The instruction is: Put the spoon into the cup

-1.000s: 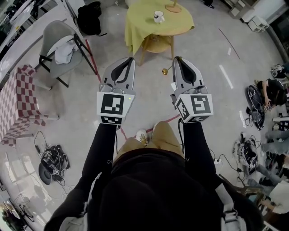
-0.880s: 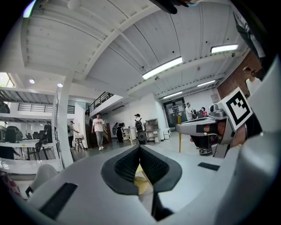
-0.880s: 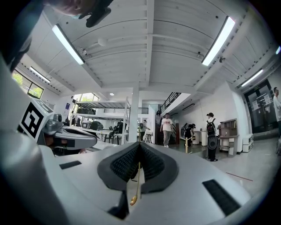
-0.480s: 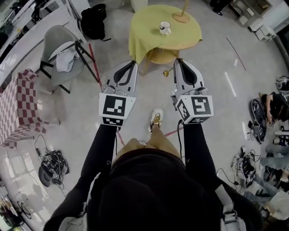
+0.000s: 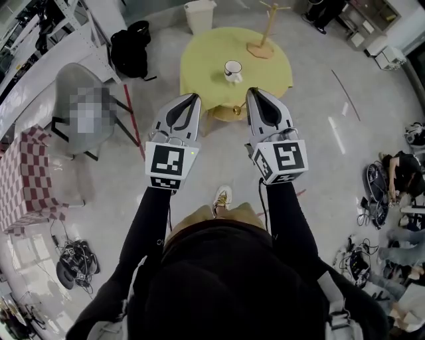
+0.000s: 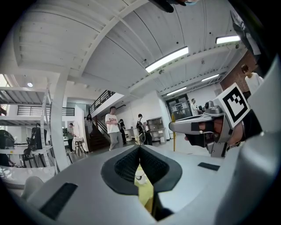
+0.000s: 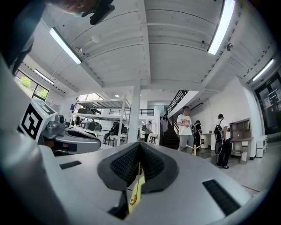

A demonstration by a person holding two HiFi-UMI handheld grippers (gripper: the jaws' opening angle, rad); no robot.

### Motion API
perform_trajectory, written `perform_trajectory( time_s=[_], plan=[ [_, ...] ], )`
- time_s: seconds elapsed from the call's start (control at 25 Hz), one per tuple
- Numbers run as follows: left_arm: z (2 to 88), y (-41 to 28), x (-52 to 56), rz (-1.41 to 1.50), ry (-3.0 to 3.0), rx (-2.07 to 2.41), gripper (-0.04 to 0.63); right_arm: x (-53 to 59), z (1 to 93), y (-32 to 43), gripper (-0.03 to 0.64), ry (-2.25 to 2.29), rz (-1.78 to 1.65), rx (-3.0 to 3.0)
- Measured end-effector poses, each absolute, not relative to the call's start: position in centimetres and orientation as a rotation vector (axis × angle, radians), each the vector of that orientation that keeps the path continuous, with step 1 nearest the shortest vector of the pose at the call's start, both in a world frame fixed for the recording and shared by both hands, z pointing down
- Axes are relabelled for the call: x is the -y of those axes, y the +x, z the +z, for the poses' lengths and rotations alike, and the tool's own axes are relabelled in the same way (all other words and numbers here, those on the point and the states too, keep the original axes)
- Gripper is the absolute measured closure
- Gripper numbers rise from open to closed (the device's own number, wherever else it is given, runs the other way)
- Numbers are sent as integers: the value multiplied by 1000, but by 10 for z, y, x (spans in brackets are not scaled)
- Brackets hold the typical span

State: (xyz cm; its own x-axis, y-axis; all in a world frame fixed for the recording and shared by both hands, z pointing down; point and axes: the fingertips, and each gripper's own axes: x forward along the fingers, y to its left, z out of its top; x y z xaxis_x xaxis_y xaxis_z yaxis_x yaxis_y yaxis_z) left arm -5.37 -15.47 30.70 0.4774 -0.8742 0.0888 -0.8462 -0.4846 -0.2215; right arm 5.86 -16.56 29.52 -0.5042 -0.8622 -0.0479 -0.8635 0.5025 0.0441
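Note:
A white cup (image 5: 232,69) stands on a round table with a yellow cloth (image 5: 265,70) ahead of me. My right gripper (image 5: 255,94) is shut on a thin gold spoon; its bowl (image 5: 234,109) hangs down left of the tip, over the table's near edge. In the right gripper view the spoon (image 7: 134,192) runs down from the closed jaws of the right gripper (image 7: 139,147). My left gripper (image 5: 192,98) is beside it, level, shut with nothing in it. In the left gripper view the cup (image 6: 139,177) and yellow cloth (image 6: 146,190) show below the left gripper (image 6: 139,147).
A wooden stand (image 5: 262,48) sits on the table's far side. A grey chair (image 5: 80,89), a black bag (image 5: 129,45) and a checked cloth (image 5: 23,169) are to the left. A white bin (image 5: 199,16) stands behind the table. Cables and gear (image 5: 382,176) lie at right. People stand far off (image 7: 185,129).
The table and cup have come nearer as the person walked forward. Both grippers moved ahead together, now reaching the table's near edge, the spoon still held.

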Motion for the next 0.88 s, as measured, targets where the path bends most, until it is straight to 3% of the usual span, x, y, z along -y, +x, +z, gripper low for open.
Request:
perform_trajectory(
  time_s=[0.88],
  plan=[
    [323, -30, 274, -332, -2574, -1532, 578, 293, 312, 90, 590, -1564, 39, -2666]
  ],
)
